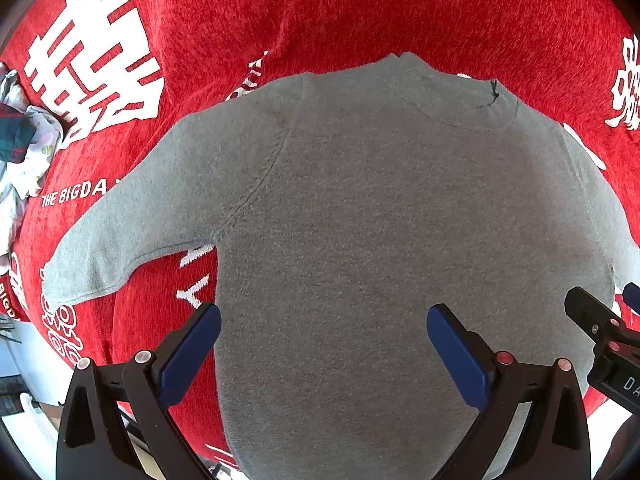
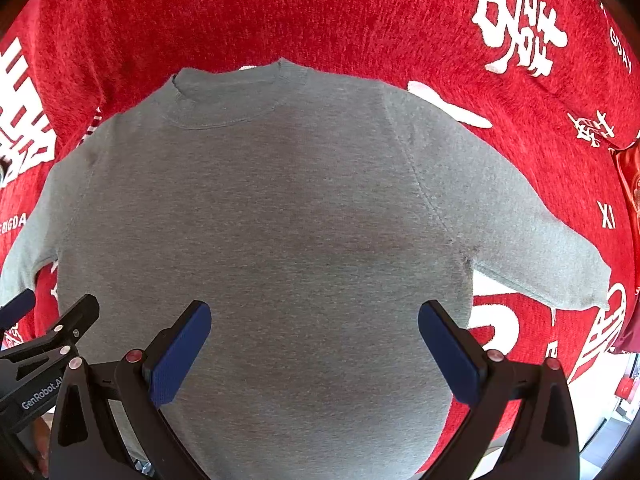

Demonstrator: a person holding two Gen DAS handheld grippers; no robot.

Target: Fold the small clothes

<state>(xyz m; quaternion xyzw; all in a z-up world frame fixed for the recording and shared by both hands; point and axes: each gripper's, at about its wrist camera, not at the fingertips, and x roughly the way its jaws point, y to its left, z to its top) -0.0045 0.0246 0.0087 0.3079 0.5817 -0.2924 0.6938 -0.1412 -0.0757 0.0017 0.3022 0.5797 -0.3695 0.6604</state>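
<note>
A small grey long-sleeved sweatshirt (image 1: pixel 360 208) lies flat and spread out on a red cloth, collar at the far side, sleeves out to both sides. It fills the right wrist view too, as the sweatshirt (image 2: pixel 260 208). My left gripper (image 1: pixel 324 320) hovers open over the lower left part of its body, nothing between the blue pads. My right gripper (image 2: pixel 314 318) hovers open over the lower right part, also holding nothing. The right gripper's finger (image 1: pixel 592 320) shows at the right edge of the left view; the left gripper's finger (image 2: pixel 60 332) shows at the left edge of the right view.
The red cloth (image 1: pixel 400 12) with white characters and lettering covers the surface around the sweatshirt. A heap of other small clothes (image 1: pixel 20 144) lies at the far left. The cloth's edge drops off near the lower corners (image 2: pixel 600 400).
</note>
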